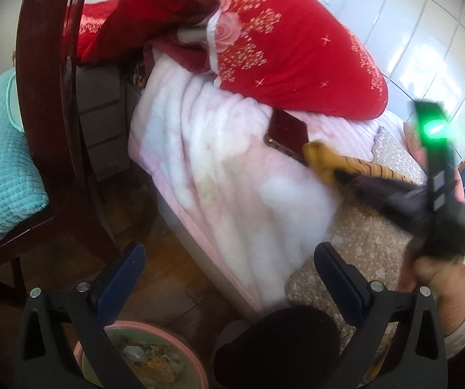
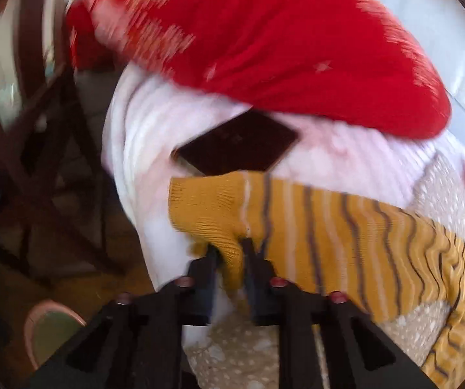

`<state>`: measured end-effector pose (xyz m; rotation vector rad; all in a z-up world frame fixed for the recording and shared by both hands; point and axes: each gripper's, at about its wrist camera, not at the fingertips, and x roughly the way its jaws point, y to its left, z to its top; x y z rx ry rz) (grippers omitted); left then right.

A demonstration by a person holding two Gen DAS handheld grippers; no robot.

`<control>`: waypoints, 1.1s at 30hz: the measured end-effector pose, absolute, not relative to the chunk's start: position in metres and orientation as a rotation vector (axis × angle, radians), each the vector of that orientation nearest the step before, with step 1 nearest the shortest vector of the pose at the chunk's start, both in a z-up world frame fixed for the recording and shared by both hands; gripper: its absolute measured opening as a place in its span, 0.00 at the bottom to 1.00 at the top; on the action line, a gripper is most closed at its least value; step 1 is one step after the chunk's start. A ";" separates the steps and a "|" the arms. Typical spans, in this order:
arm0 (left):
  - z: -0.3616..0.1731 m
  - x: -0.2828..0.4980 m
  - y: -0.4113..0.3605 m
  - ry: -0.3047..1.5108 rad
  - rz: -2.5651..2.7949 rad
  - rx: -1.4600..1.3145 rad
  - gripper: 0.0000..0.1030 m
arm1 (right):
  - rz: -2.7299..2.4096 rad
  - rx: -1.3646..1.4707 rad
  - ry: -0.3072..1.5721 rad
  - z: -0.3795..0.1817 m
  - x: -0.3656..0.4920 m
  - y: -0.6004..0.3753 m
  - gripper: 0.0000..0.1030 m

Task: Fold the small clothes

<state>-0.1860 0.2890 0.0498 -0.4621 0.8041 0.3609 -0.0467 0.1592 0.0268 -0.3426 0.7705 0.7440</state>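
Observation:
A small mustard-yellow knit garment [image 2: 313, 227] with dark and white stripes lies stretched across the bed; it also shows in the left wrist view [image 1: 321, 159]. My right gripper [image 2: 230, 246] is shut on the garment's plain yellow cuff and holds it over the pink blanket; in the left wrist view the right gripper [image 1: 342, 175] appears blurred at the right. My left gripper [image 1: 229, 259] is open and empty, off the bed's corner above the floor.
A dark red phone [image 2: 238, 144] lies on the pink fluffy blanket [image 1: 219, 175] just beyond the cuff. A big red quilt [image 1: 297, 48] is piled behind. A dark wooden chair [image 1: 50, 113] with a teal cushion stands left. A bin [image 1: 141, 356] sits on the floor below.

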 end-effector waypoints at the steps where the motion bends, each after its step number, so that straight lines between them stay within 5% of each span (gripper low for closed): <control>1: 0.052 -0.186 0.285 0.803 0.355 -0.458 1.00 | 0.730 -0.295 0.759 0.036 -0.043 0.145 0.09; 9: 0.068 -0.171 0.220 0.813 0.240 -0.376 1.00 | 0.431 0.146 0.730 0.090 0.011 -0.078 0.09; 17: 0.075 -0.146 0.139 0.872 0.103 -0.255 1.00 | 0.037 0.391 0.936 0.013 0.028 -0.309 0.14; 20: 0.083 -0.141 0.111 0.865 0.048 -0.209 1.00 | 0.064 0.499 0.851 0.021 -0.017 -0.363 0.22; 22: 0.087 -0.138 0.094 0.859 0.022 -0.169 1.00 | 0.069 0.576 0.763 0.034 -0.063 -0.401 0.40; 24: 0.087 -0.135 0.079 0.861 -0.005 -0.146 1.00 | 0.047 0.667 0.702 0.040 -0.111 -0.435 0.47; 33: 0.081 -0.127 0.015 0.913 -0.160 -0.140 1.00 | -0.194 0.920 0.691 -0.016 -0.247 -0.538 0.54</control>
